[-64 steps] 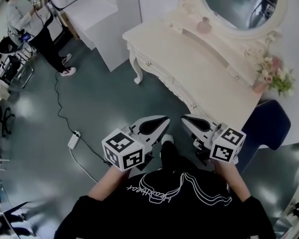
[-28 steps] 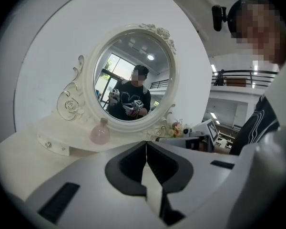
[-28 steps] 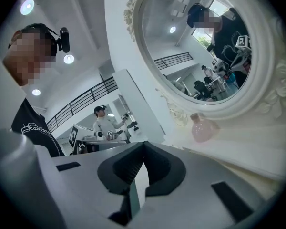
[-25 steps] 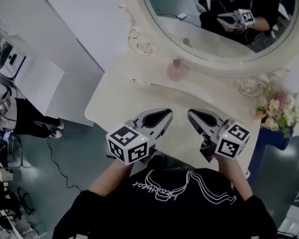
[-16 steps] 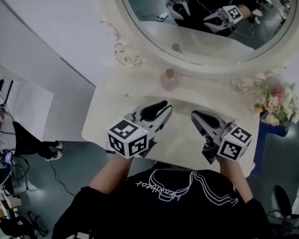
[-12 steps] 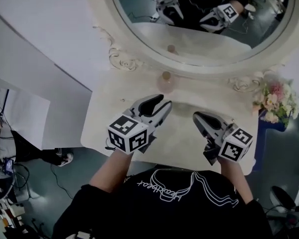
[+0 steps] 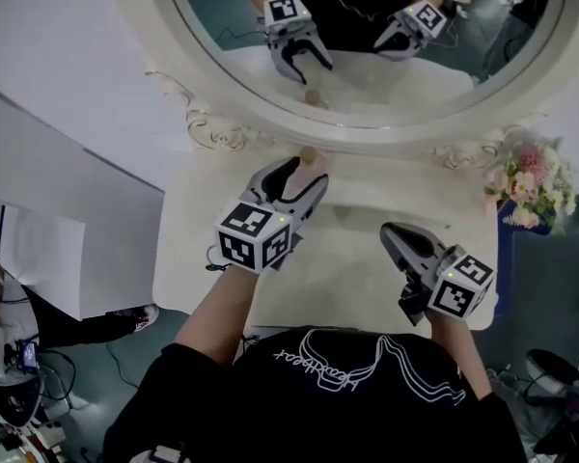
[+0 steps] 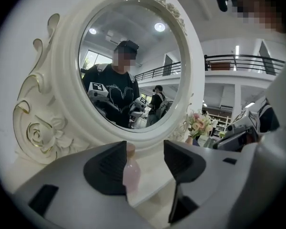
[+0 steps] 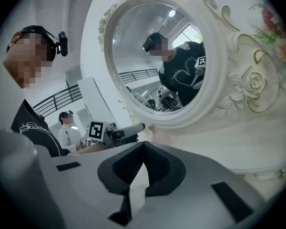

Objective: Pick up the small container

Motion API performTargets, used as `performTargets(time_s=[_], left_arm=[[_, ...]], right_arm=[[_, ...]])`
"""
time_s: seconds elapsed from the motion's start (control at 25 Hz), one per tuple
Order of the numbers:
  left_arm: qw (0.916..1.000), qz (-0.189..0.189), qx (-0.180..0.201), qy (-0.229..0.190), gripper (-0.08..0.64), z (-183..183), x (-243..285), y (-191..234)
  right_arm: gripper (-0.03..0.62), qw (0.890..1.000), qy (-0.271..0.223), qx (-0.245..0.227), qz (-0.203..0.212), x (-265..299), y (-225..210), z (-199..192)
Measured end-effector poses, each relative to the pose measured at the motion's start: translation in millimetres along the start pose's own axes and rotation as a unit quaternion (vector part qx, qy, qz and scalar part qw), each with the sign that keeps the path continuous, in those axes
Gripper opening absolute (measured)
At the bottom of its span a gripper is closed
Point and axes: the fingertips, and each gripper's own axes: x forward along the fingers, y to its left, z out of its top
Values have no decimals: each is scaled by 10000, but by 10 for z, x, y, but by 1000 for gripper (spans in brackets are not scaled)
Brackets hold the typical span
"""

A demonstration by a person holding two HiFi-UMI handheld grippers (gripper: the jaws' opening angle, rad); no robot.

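The left tool [image 7: 302, 174], jaws opening, reaches to the surface's [image 7: 367, 270] back edge under the mirror [image 7: 367, 27] to straddle the small pink bottle [image 8: 132, 172], not yet gripped, while the right tool [image 9: 142, 149] hangs clenched and empty near the front edge.

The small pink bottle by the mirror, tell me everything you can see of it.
The small pink bottle looks like pale, translucent glass: a rounded body narrowing to a neck with a tan, cork-like stopper. It stands upright on the white dressing table, just in front of the mirror frame. It sits between the opening jaws of the left gripper, close beside one jaw, which hides part of it; nothing shows the jaws squeezing it.
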Motion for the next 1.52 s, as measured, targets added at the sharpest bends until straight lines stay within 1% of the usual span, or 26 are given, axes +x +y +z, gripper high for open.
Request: performTargets(time_s=[0.2,0.36,0.44,0.72,0.76,1.0,1.24,1.52], left_arm=[[9994,223,32,244,233,-157,197,212],[9981,305,321,430,219,-262,335,307],[9976,318,401,470,210,-315,384,320],[9969,407,505,438,158,-310,451,403],[9967,418,537,436,161,-311,454,407],[9945,485,850,375,146,-305,461,409],[9937,572,887,391,144,-301,456,407],[9935,690,824,372,143,-314,436,429]], right_arm=[[6,9998,13,85,-173,-24,-91,-74],[6,9995,53,134,-272,-21,-132,-120],[6,9993,67,147,-325,-39,-154,-142],[6,9988,60,208,-447,-61,-198,-178],[6,9987,62,215,-467,-69,-202,-186],[6,9982,21,235,-544,-100,-227,-196],[6,9977,-11,312,-594,-159,-220,-223],[6,9970,-73,396,-664,-206,-232,-287]])
